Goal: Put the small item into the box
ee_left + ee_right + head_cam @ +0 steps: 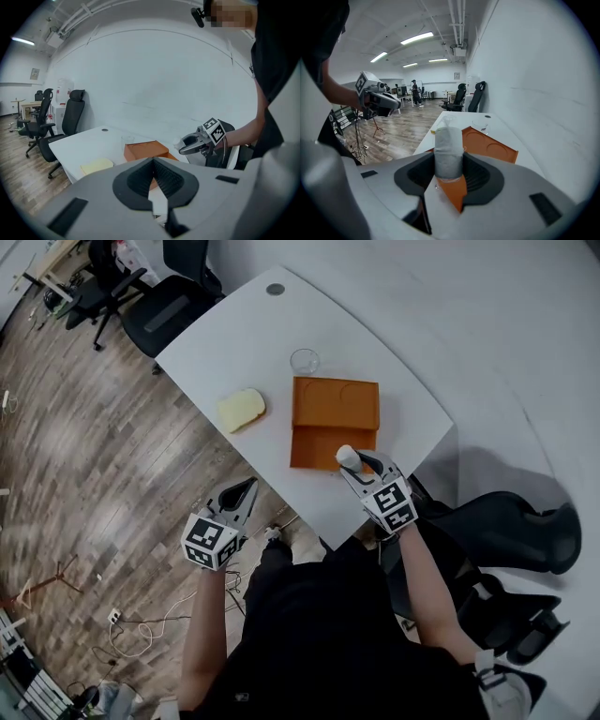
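Observation:
An orange box [314,446] lies open on the white table [244,343], its lid [336,401] folded back flat behind it. My right gripper [354,461] hovers at the box's near right corner, shut on a small white cylinder [347,456]. In the right gripper view the cylinder [448,152] stands upright between the pads, with the orange box [487,146] just beyond it. My left gripper [239,495] hangs off the table's near left edge over the wooden floor. Its jaws meet with nothing between them.
A clear glass [304,361] stands behind the lid. A pale yellow sponge-like block [242,410] lies left of the box. Black office chairs stand at the table's far end [173,306] and to my right [511,531]. Cables trail on the floor [159,624].

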A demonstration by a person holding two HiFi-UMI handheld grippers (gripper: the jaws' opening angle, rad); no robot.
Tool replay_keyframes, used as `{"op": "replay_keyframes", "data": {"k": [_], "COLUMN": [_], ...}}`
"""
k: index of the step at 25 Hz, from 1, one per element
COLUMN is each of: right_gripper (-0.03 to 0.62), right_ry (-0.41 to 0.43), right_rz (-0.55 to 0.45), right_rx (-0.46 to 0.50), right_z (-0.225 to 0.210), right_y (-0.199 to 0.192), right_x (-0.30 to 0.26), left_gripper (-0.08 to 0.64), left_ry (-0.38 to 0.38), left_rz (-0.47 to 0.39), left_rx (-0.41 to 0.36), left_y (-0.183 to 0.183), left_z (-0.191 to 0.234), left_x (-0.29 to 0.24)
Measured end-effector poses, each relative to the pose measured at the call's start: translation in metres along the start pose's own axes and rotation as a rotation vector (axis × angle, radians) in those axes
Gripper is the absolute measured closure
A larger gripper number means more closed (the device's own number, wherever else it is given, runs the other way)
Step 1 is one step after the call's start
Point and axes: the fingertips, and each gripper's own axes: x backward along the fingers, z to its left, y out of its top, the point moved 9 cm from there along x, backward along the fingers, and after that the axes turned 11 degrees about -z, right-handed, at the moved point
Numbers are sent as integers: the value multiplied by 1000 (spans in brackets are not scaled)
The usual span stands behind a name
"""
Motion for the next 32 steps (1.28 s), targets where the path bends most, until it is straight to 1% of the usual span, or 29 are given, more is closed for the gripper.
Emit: {"op": "replay_keyframes", "data": {"k": [5, 7, 11, 13, 15, 20, 25, 32], "right_gripper": [423, 423, 422, 422, 422, 422, 422, 422], "right_ry": [50, 67, 104, 111, 121, 142, 146, 169], "right_rz": [26, 54, 164, 231, 273, 320, 377, 407], "right_rx": [-20, -26, -12, 21, 47, 61, 55, 65], "right_z": [-14, -16, -18, -20, -21, -19, -19, -20], "right_y": [-18, -28, -44, -49, -53, -60, -70, -79], "right_x": [-24, -33, -56, -66, -74, -88, -100, -111], "left_gripper": [554, 554, 554, 554, 554, 554, 554, 554], "left_ry": [23, 32, 47, 50, 50, 37, 30, 21], "left_rz": [14, 16, 27, 32, 34, 42, 44, 46], "left_rx": [8, 13, 23, 27, 28, 21, 12, 10], "left_y": [-1, -2, -6, -8, -10, -9, -6, -8], "left_z": [-7, -9, -9, -10, -12, -13, -11, -13], "left_x": [-12, -14, -15, -17, -18, -18, -19, -23]}}
